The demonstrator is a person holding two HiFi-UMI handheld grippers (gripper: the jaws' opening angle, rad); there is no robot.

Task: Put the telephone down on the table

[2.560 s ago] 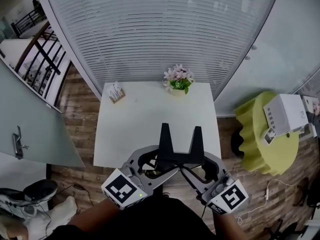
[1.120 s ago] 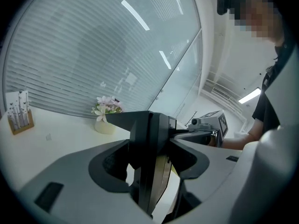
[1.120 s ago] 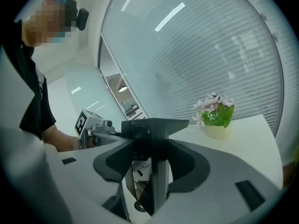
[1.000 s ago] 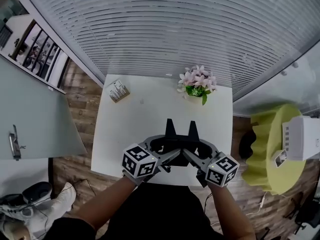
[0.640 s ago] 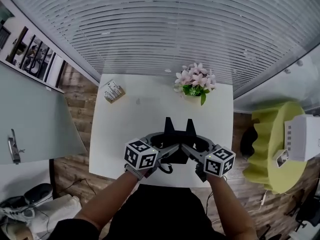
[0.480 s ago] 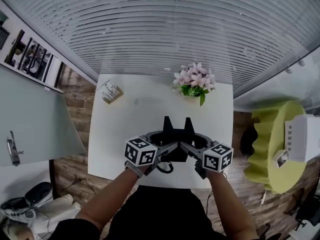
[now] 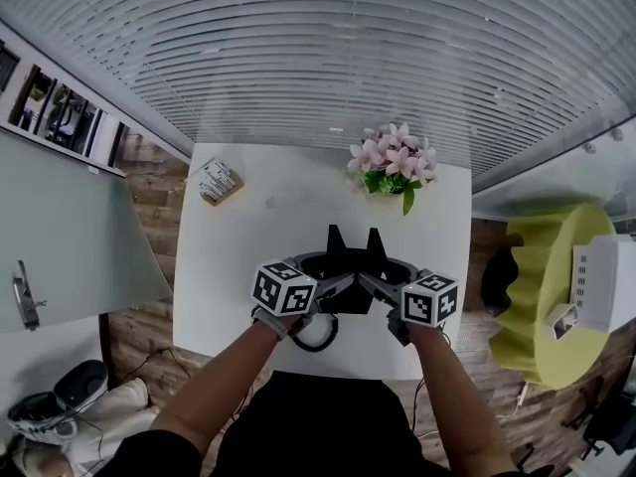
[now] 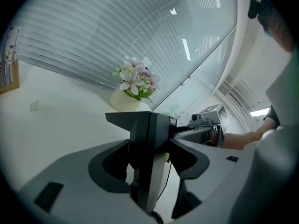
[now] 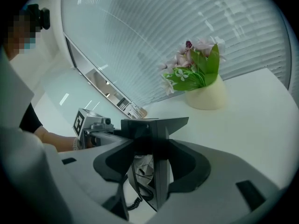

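— Counting grippers, I get two: the left gripper (image 7: 335, 238) and the right gripper (image 7: 376, 238), side by side over the one white table (image 7: 238, 256)?
— Yes. Each has its jaws drawn tight on the single black telephone (image 7: 348, 301), slung between them near the table's front edge. One coiled cord (image 7: 316, 336) loops below.
— Anything else?
— One flower pot (image 7: 390, 167) and one small card holder (image 7: 214, 180), both at the far side.

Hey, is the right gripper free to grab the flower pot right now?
Probably not yet: the right gripper is shut on the telephone, which the left gripper grips too. The bare table between it and the flower pot leaves the way free once the telephone is down.
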